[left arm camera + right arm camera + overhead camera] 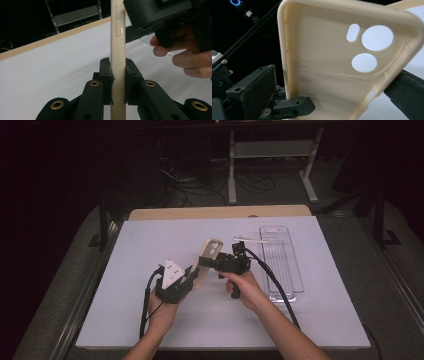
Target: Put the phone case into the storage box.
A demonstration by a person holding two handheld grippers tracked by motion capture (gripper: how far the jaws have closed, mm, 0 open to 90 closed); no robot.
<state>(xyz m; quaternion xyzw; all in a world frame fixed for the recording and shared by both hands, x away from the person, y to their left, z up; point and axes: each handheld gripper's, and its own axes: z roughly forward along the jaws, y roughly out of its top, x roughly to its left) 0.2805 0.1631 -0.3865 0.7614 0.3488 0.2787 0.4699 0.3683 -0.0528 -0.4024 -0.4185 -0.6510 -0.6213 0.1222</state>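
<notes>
A beige phone case [209,254] is held up above the white table, tilted, with its camera cutouts at the upper end. My left gripper [192,274] is shut on the case's lower part; in the left gripper view both pads [107,75] press the case [117,50] seen edge-on. My right gripper [212,262] reaches the case's middle from the right. In the right gripper view the case's hollow inside [324,65] faces me, with one black jaw behind its right rim; whether that gripper clamps the case is hidden.
A clear plastic tray [282,262] lies on the right of the white table cover [150,320], with a thin white stick [250,240] at its far left corner. A wooden table edge [220,212] runs along the back, with dark floor and cables beyond.
</notes>
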